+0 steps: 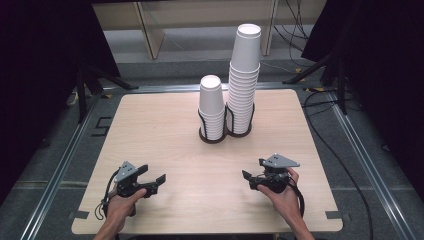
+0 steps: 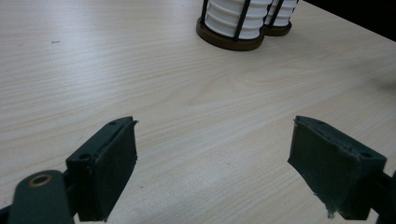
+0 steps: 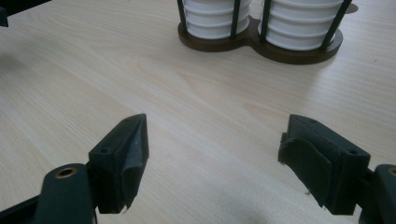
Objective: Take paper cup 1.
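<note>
Down at the near left of the wooden table [image 1: 165, 130], the left gripper [image 1: 154, 179] sits low over the bare wood in the person's left hand [image 1: 122, 202]. Its jaws stand wide apart with nothing between them; the left gripper view shows only wood grain in the gap, and the left gripper [image 2: 212, 156] points toward the cup holder [image 2: 229, 41] far across the table.

Further along, toward the middle of the far half of the table, the black wire cup holder [image 1: 220, 136] has two round bays side by side. Its left bay carries the short stack of white paper cups [image 1: 211, 107], and its right bay carries the tall stack [image 1: 244, 75], which rises well above the short one. Both stacks stand upright, and the two nearly touch.

At the near right, the right gripper [image 1: 252, 177] is held in the right hand [image 1: 282, 195], also low over the wood and well apart from the holder. Its jaws are spread wide and grip nothing; in the right gripper view, the right gripper [image 3: 212, 156] faces the holder's brown base [image 3: 254, 46], with both stacks ahead.
</note>
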A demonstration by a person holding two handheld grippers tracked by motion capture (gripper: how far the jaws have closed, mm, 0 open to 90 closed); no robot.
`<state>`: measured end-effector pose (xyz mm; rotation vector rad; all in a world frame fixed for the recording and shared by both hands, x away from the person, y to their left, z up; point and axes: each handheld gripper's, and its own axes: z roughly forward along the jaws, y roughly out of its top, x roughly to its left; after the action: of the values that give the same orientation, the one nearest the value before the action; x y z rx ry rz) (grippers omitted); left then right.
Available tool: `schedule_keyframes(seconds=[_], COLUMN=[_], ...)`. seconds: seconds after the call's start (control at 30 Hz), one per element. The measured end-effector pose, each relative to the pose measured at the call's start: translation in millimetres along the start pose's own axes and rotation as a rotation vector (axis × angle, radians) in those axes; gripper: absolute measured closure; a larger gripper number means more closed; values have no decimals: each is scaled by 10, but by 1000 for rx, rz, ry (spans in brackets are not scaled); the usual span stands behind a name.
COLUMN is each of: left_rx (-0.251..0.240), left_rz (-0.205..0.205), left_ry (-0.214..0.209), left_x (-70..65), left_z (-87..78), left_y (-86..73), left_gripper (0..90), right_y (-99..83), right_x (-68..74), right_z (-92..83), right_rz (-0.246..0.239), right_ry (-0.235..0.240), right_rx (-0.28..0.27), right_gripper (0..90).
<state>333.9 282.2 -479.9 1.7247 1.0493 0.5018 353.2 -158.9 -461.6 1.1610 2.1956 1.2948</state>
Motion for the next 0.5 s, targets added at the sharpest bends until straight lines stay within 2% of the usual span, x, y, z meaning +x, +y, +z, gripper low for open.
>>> schedule_keyframes(seconds=[0.07, 0.13, 0.17, 0.33, 0.37, 0.4, 0.43, 0.5], left_rx=[3, -5, 3, 3, -16, -16, -7, -10], left_rz=[-12, 4, -17, -22, -43, -43, -76, -49], left_ry=[7, -2, 13, 2, -23, -23, -20, -18], left_x=[-10, 6, -5, 5, 21, 21, 10, 25], left_z=[-8, 1, -7, 2, 29, 29, 41, 45], left_y=[-2, 2, 1, 11, 10, 10, 0, 14], left_gripper=[144, 144, 144, 145, 145, 145, 144, 144], right_y=[1, 0, 2, -2, 0, 0, 2, 3], right_x=[-4, -9, -13, -27, -42, -42, -43, -45], right_z=[8, 12, 4, 10, 10, 10, 2, 6], right_rz=[1, -5, -8, -2, -6, -6, -2, 2], right_ry=[3, -1, -6, -8, -16, -16, -8, -5], right_rx=[0, -2, -13, -19, -11, -11, -15, -29], right_gripper=[232, 232, 232, 232, 232, 232, 232, 233])
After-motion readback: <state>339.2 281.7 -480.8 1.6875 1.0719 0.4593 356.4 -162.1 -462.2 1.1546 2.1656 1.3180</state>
